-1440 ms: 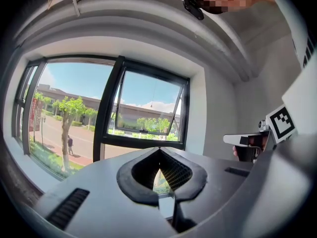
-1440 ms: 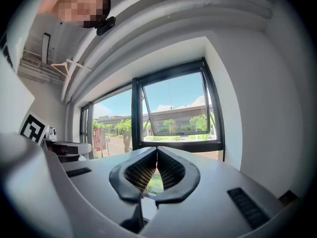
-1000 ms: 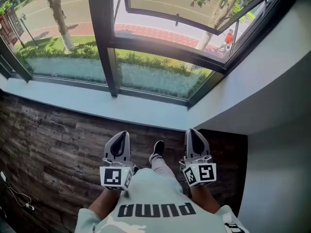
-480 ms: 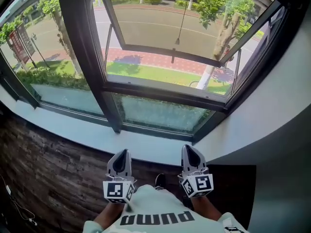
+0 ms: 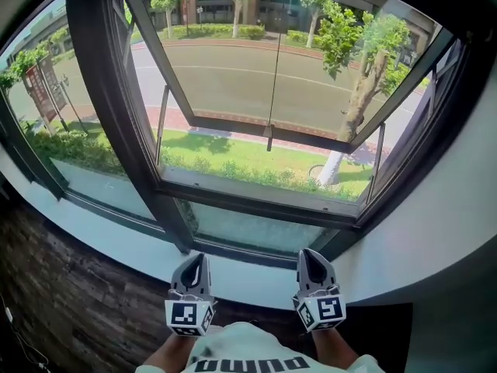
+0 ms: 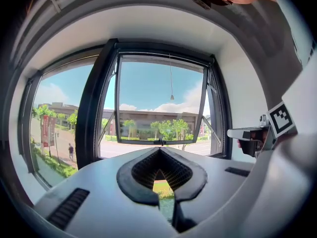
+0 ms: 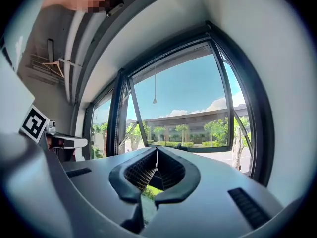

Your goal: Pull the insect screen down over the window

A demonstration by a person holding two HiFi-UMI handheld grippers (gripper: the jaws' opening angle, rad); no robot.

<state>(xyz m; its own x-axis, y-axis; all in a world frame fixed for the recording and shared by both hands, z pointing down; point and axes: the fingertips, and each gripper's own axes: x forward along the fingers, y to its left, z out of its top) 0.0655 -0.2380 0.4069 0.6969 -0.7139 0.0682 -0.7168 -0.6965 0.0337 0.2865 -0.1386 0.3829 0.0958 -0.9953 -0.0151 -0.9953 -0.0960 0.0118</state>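
Note:
A thin pull cord (image 5: 273,68) hangs down the middle of the window opening and ends in a small knob (image 6: 172,97), which also shows in the right gripper view (image 7: 155,101). The insect screen itself does not show. The dark-framed window sash (image 5: 233,127) is swung outward. My left gripper (image 5: 197,259) and right gripper (image 5: 308,254) are held side by side low in front of the sill, well below the knob. Both are shut with nothing between their jaws. From the left gripper view (image 6: 159,151) and the right gripper view (image 7: 156,151), the tips aim up at the window.
A pale window sill (image 5: 256,274) runs under the frame, with fixed frosted glass panes (image 5: 256,228) just above it. A thick dark mullion (image 5: 116,130) stands at the left. A white wall (image 5: 458,208) closes the right side. Dark wood flooring (image 5: 70,294) lies below left.
The head view has tilted upward: the open sash and hanging cord now fill the frame. Both grippers sit lower in the picture, level with the sill, and remain shut.

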